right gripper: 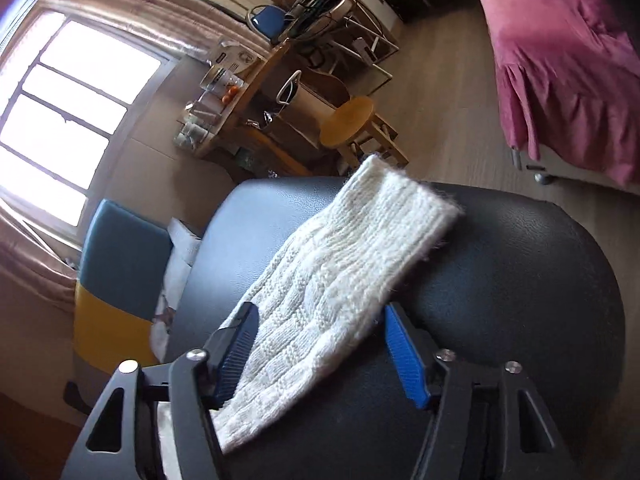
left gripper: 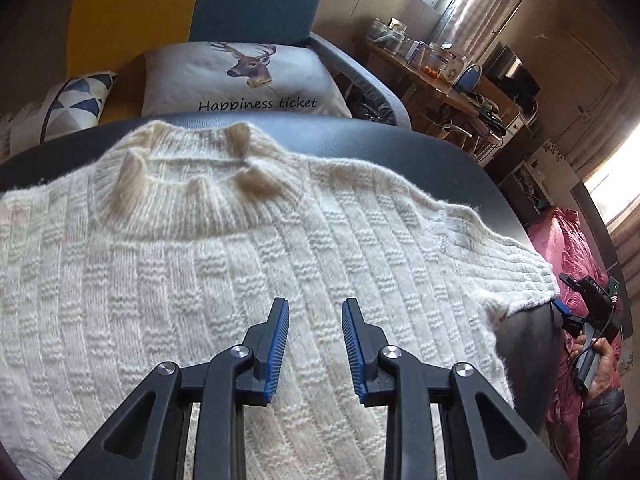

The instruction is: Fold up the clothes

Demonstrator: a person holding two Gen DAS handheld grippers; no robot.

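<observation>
A cream knitted sweater (left gripper: 224,248) lies flat on a black padded seat (left gripper: 360,140), collar at the far side. My left gripper (left gripper: 315,304) is open and empty, hovering over the sweater's chest. One sleeve (right gripper: 340,272) stretches across the black seat (right gripper: 520,280) in the right wrist view. My right gripper (right gripper: 318,310) is open, its blue pads on either side of the sleeve, not closed on it. The right gripper also shows in the left wrist view (left gripper: 560,308) at the sleeve's cuff.
A deer-print cushion (left gripper: 244,80) and a blue and yellow chair back (left gripper: 256,0) stand behind the seat. A pink bedspread (right gripper: 568,60) hangs at the right. A wooden stool (right gripper: 348,120) and a cluttered wooden desk (right gripper: 248,92) stand beyond.
</observation>
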